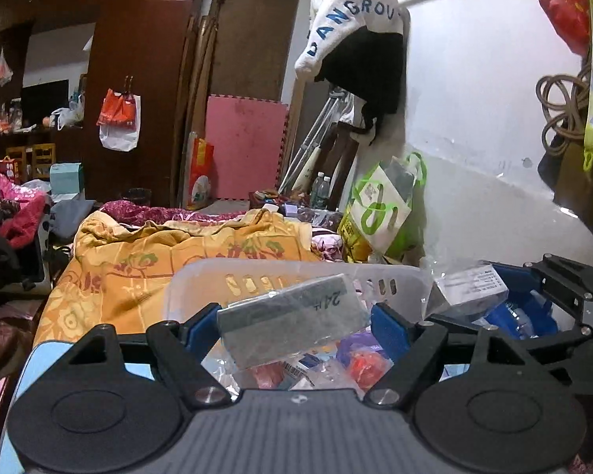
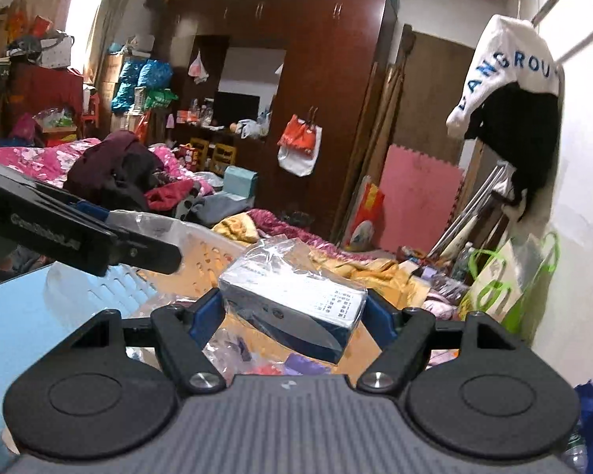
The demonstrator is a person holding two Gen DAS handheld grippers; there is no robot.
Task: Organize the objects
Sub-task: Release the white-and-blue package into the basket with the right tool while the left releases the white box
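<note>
**Two grippers, each pinching a wrapped box above the basket**

Two boxes are up in the air, one per gripper. The left gripper (image 1: 294, 326) has its blue pads pressed on the two ends of a grey box (image 1: 292, 326) with "24" handwritten on it; the box sits crosswise between the fingers, tilted so its right end is higher, and hangs over the translucent white basket (image 1: 201, 280). Below it the basket holds a jumble of small plastic-wrapped items (image 1: 336, 363).

The right gripper (image 2: 294, 316) clamps a cellophane-wrapped blue and white box (image 2: 292, 300) by its sides, the printed end face turned toward the camera's right and the loose wrap bunched at the far end. This box also hangs above the basket (image 2: 205, 245), which rests on a light blue surface (image 2: 39, 316) in front of an orange floral sheet (image 1: 138, 260).

Both grippers point slightly downward, side by side; each one's black frame shows at the edge of the other's view.
</note>
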